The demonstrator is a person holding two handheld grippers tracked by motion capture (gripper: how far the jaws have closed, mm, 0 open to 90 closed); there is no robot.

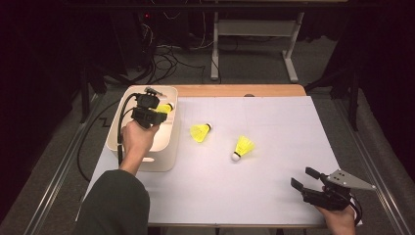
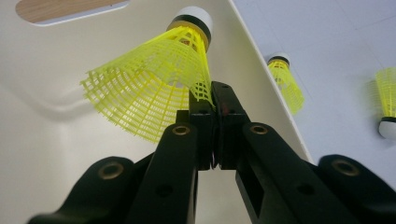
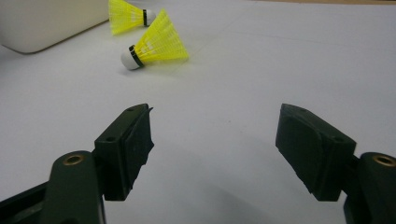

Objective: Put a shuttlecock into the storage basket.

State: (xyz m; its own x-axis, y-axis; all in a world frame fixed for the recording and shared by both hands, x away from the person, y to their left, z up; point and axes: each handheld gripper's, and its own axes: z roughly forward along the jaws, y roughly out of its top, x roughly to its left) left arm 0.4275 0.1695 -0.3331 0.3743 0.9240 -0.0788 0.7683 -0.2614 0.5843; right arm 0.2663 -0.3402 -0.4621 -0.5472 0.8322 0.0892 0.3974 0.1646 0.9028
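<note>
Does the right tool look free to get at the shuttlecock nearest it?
Probably yes. The right tool stands open and empty, and only bare white table lies between it and the nearest shuttlecock.

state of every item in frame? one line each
left tongs: shut on held shuttlecock's skirt, over the bin
right tongs: open, empty
held shuttlecock: gripped, inside the bin
bin: upright, open top
middle shuttlecock: lying on its side on the table
right shuttlecock: lying on its side on the table
</note>
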